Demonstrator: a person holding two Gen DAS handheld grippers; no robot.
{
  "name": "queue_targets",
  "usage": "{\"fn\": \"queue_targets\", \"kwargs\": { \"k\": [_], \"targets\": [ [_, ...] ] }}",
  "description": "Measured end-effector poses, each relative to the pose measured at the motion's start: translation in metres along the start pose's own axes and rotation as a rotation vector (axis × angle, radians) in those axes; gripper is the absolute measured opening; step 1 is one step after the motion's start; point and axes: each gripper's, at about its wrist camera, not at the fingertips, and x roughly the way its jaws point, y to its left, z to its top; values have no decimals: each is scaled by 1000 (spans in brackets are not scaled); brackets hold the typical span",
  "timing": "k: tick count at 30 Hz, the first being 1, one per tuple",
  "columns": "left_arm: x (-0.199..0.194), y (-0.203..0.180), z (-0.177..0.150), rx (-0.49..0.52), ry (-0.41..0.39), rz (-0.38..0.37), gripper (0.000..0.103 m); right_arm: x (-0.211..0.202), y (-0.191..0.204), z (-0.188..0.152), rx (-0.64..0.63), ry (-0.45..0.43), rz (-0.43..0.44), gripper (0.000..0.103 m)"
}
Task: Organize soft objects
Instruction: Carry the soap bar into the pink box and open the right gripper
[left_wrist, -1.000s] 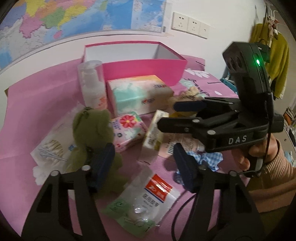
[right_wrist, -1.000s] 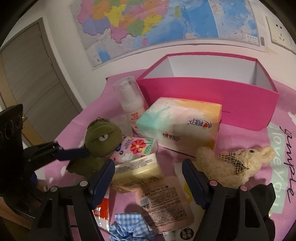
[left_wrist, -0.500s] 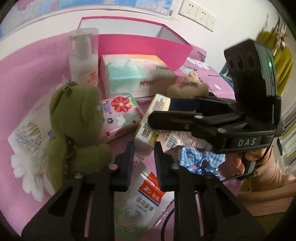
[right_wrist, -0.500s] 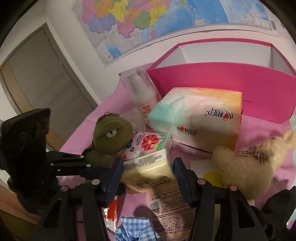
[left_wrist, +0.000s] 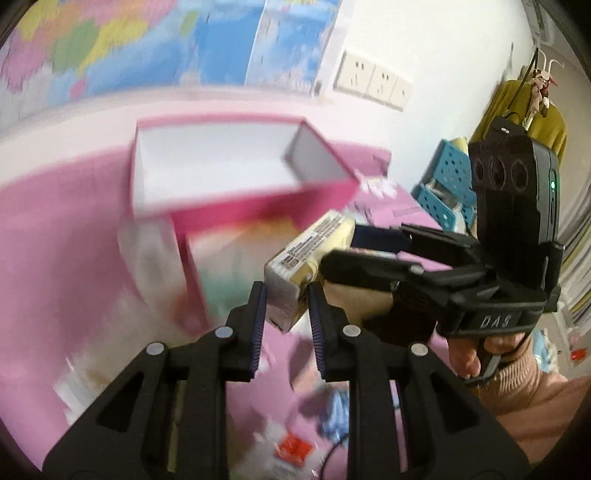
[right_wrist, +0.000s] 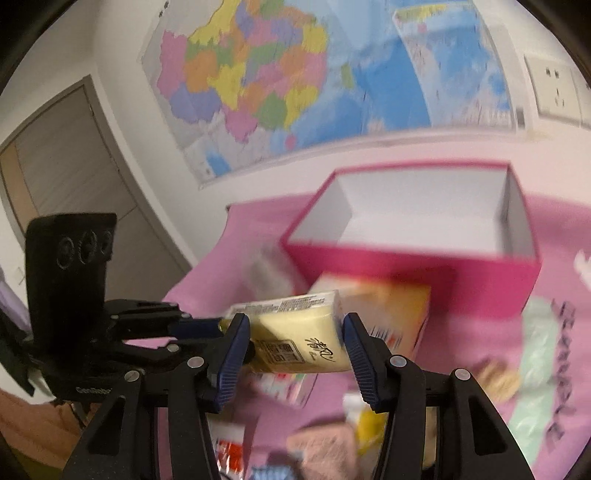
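Note:
A pale yellow tissue pack (right_wrist: 299, 341) is held up in the air between both grippers. My right gripper (right_wrist: 293, 352) is shut on its long sides. My left gripper (left_wrist: 286, 325) is shut on one end of the same pack (left_wrist: 306, 266); that gripper also shows at the left of the right wrist view (right_wrist: 177, 332). The open pink box (right_wrist: 417, 236) with a white inside stands behind and below the pack, and it also shows in the left wrist view (left_wrist: 229, 177). The scene under the pack is blurred by motion.
A large tissue pack (right_wrist: 391, 310) lies in front of the box on the pink cloth (left_wrist: 62, 236). Small packets and a blue checked scrunchie (left_wrist: 336, 410) lie near the front. A wall map (right_wrist: 295, 74) hangs behind. A blue basket (left_wrist: 439, 184) stands at the right.
Both grippers have closed on the yellow tissue pack and lifted it off the table toward the pink box. The green plush toy has dropped out of view.

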Motion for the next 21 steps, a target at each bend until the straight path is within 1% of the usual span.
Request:
{"fn": "queue_targets", "kwargs": {
  "k": [3, 5, 7, 9, 13, 16, 17, 18, 21],
  "targets": [
    [3, 3, 32, 48, -30, 53, 25, 0, -9, 26, 14, -41, -12, 54],
    [8, 10, 49, 37, -26, 57, 28, 6, -17, 43, 33, -53, -11, 54],
    [21, 16, 68, 48, -21, 73, 29, 14, -26, 57, 47, -55, -21, 54],
    [34, 25, 79, 19, 3, 69, 30, 23, -36, 65, 63, -43, -34, 54],
    [60, 42, 94, -18, 42, 76, 30, 49, -60, 78, 113, -2, -35, 53],
    [84, 60, 98, -88, 107, 59, 30, 71, -75, 78, 170, 55, -35, 53],
    [90, 63, 99, -104, 124, 65, 30, 80, -80, 78, 183, 79, -37, 53],
    [97, 69, 99, -128, 146, 91, 30, 85, -83, 76, 188, 94, -48, 53],
    [104, 75, 97, -149, 177, 142, 30, 95, -91, 73, 211, 121, -91, 53]
  ]
}}
